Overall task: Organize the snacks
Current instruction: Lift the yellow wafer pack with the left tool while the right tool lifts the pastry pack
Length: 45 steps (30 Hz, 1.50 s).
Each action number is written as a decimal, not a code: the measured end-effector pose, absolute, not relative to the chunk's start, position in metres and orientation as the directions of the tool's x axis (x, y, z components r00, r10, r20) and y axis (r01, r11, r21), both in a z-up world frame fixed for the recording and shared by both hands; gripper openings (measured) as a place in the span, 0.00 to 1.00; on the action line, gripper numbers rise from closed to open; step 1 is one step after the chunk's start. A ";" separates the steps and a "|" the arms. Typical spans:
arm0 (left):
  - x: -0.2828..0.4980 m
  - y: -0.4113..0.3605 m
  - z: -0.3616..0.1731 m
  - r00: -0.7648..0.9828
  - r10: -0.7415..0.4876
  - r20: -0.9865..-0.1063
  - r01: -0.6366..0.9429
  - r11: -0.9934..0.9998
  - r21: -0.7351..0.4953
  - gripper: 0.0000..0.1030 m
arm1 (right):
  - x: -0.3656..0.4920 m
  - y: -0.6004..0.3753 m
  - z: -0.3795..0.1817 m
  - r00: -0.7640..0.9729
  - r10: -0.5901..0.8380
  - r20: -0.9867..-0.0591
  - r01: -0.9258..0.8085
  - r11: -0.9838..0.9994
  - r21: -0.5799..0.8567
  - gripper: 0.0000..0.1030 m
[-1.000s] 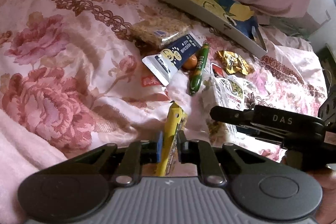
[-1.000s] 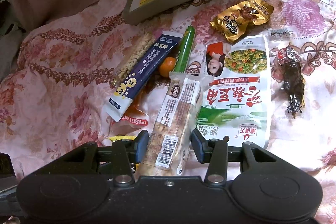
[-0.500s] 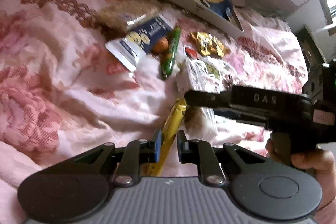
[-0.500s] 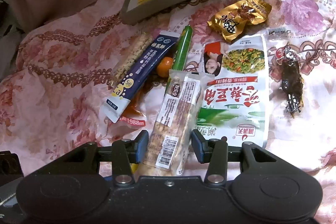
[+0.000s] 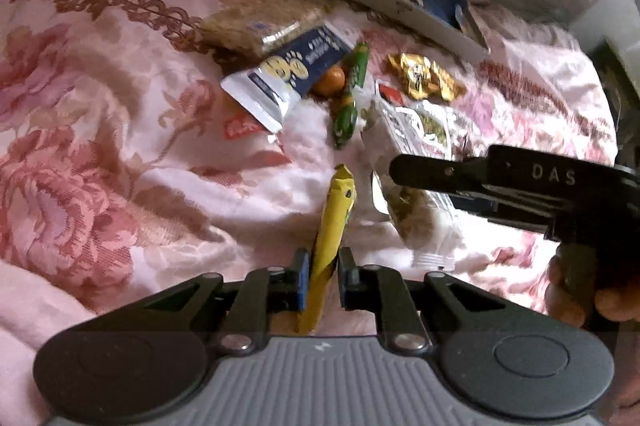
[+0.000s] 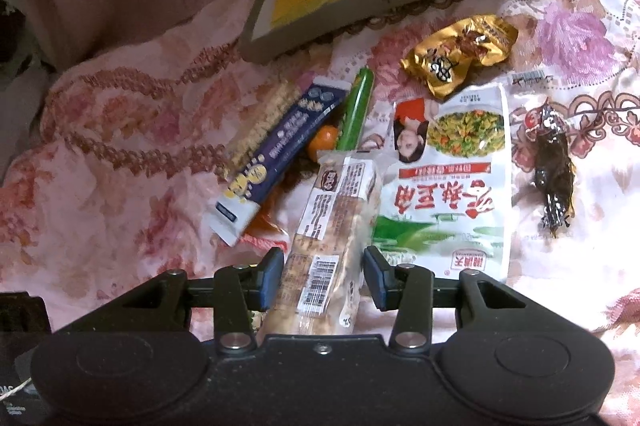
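Left gripper [image 5: 322,280] pinched nearly shut on a thin yellow stick pack [image 5: 334,222], held edge-on and pointing forward. Much the same grip as a second ago, only rolled slightly and swung so the pile sits a bit farther ahead. Right gripper [image 6: 323,276] clamped partway on a clear cracker sleeve [image 6: 334,226], pads against both sides, hold unchanged over the last second. Seen from the left camera, crossing just ahead and to the right, with a hand [image 5: 576,290] on its grip. Beyond both tools, the rest lying loose on the floral bedspread [image 5: 100,106]: navy pouch [image 6: 276,150], green sausage stick [image 6: 356,110], small orange [image 6: 323,140], big white-and-green bag [image 6: 452,186], gold packet [image 6: 460,54], dark wrapped piece [image 6: 554,170]. Farthest ahead, the shallow cartoon-printed box [image 6: 384,0], nothing visible in it. So, probably: 2 snacks lifted, neither yet carried to the box, little real progress in this last second.
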<state>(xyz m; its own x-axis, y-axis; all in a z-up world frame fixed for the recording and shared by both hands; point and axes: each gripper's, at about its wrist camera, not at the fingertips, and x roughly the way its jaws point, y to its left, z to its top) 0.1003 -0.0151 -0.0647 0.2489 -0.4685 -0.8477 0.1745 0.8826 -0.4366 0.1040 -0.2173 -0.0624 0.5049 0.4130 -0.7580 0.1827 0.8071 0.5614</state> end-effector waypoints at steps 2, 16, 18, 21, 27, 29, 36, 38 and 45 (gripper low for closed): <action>0.102 -0.011 -0.059 0.264 -0.485 -0.834 0.162 0.874 -0.458 0.11 | 0.105 -0.222 -0.058 0.525 0.422 -0.739 0.185 0.791 0.583 0.44; 0.120 -0.015 -0.058 0.265 -0.489 -0.831 0.187 0.872 -0.453 0.10 | 0.107 -0.234 -0.057 0.550 0.451 -0.703 0.209 0.740 0.639 0.43; 0.118 -0.014 -0.056 0.277 -0.494 -0.824 0.191 0.869 -0.457 0.10 | 0.107 -0.235 -0.057 0.553 0.452 -0.700 0.214 0.735 0.644 0.43; 0.119 -0.014 -0.058 0.272 -0.486 -0.830 0.191 0.873 -0.449 0.10 | 0.107 -0.236 -0.057 0.552 0.454 -0.700 0.220 0.730 0.647 0.43; 0.119 -0.031 -0.068 0.260 -0.456 -0.851 0.234 0.885 -0.403 0.11 | 0.107 -0.237 -0.057 0.554 0.460 -0.694 0.222 0.722 0.655 0.43; 0.122 -0.037 -0.072 0.252 -0.448 -0.858 0.242 0.887 -0.392 0.11 | 0.107 -0.238 -0.057 0.556 0.462 -0.691 0.227 0.715 0.661 0.43; 0.119 -0.041 -0.069 0.261 -0.448 -0.855 0.246 0.887 -0.390 0.11 | 0.105 -0.244 -0.057 0.565 0.483 -0.669 0.240 0.680 0.693 0.43; 0.119 -0.038 -0.062 0.279 -0.458 -0.844 0.239 0.885 -0.400 0.11 | 0.105 -0.246 -0.058 0.562 0.498 -0.660 0.248 0.660 0.709 0.43; 0.130 -0.025 -0.053 0.296 -0.489 -0.821 0.178 0.872 -0.455 0.11 | 0.105 -0.250 -0.064 0.562 0.560 -0.609 0.273 0.569 0.776 0.43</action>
<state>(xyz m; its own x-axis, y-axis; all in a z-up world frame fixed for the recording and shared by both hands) 0.1300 -0.0251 -0.0532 0.2957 -0.4889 -0.8207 0.1782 0.8723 -0.4554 0.1046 -0.2503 -0.0645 0.5622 0.5599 -0.6086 0.2734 0.5687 0.7758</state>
